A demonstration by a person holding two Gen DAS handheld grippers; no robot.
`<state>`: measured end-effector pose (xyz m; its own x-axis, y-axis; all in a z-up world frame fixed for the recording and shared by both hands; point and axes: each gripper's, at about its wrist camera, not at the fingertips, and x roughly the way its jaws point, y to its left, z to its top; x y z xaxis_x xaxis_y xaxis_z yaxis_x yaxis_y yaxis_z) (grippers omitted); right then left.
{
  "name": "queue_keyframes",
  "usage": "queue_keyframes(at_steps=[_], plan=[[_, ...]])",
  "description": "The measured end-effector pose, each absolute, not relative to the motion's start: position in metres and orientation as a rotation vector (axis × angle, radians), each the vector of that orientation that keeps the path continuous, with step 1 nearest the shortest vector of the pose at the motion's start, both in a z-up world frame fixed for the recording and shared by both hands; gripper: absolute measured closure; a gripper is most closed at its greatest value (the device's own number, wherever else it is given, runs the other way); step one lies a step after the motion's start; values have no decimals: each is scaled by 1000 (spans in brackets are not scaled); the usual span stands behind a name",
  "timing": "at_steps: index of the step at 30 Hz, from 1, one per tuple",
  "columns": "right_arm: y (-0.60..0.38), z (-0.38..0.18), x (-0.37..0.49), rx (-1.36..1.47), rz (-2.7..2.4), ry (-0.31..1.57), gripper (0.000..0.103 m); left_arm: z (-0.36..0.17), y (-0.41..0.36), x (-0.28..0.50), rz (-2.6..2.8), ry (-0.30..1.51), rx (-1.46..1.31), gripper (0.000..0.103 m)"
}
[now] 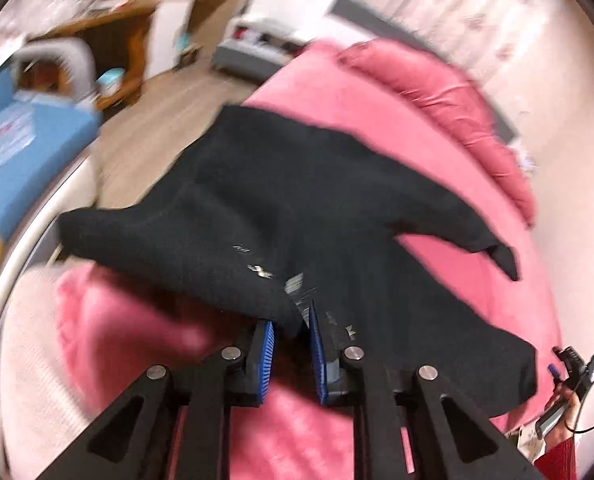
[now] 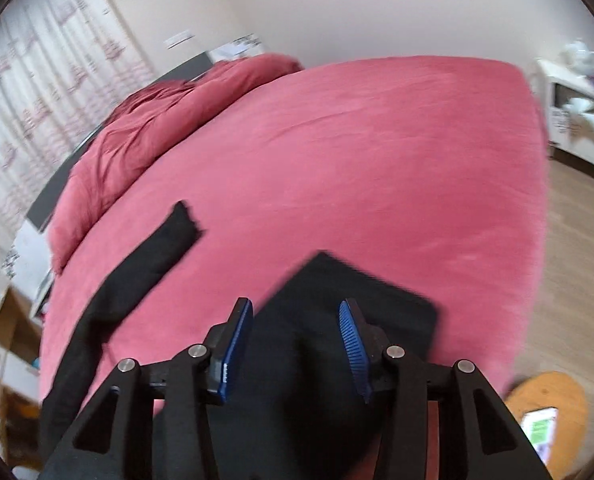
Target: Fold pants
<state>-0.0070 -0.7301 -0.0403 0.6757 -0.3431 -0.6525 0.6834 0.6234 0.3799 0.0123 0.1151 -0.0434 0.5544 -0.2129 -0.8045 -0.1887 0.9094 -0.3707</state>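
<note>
Black pants (image 1: 297, 200) lie spread on a pink bed (image 1: 377, 112), legs fanned toward the far side. My left gripper (image 1: 292, 320) hovers at their near edge, its blue pads a narrow gap apart. A fold of black cloth sits at the tips without being pinched. In the right wrist view one leg (image 2: 137, 280) runs off to the left, and a folded part of the pants (image 2: 357, 312) lies under my right gripper (image 2: 297, 308). That gripper stands open and its pads grip nothing. A hand in a red sleeve (image 1: 557, 456) holds it at the lower right.
A bunched pink duvet (image 2: 145, 120) lies along the bed's far side by the curtains. Wooden floor (image 2: 577, 240) borders the bed. A phone rests on a round wooden stool (image 2: 569, 396). A blue box (image 1: 25, 140) and a wooden desk (image 1: 109, 40) stand beyond the bed's edge.
</note>
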Motion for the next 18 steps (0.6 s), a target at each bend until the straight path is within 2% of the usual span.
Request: queue_keyframes(at_steps=[3, 8, 11, 17, 18], plan=[[-722, -47, 34, 645, -563, 604, 45, -52, 149, -5, 86, 1034, -557, 86], [-724, -68, 103, 673, -455, 677, 44, -27, 168, -18, 225, 901, -555, 86], [-725, -85, 137, 768, -392, 690, 44, -19, 143, 7, 90, 864, -586, 85], [-741, -101, 193, 900, -358, 664, 44, -35, 50, 102, -288, 899, -690, 69], [-744, -102, 200, 914, -354, 664, 44, -39, 33, 118, -330, 908, -678, 69]])
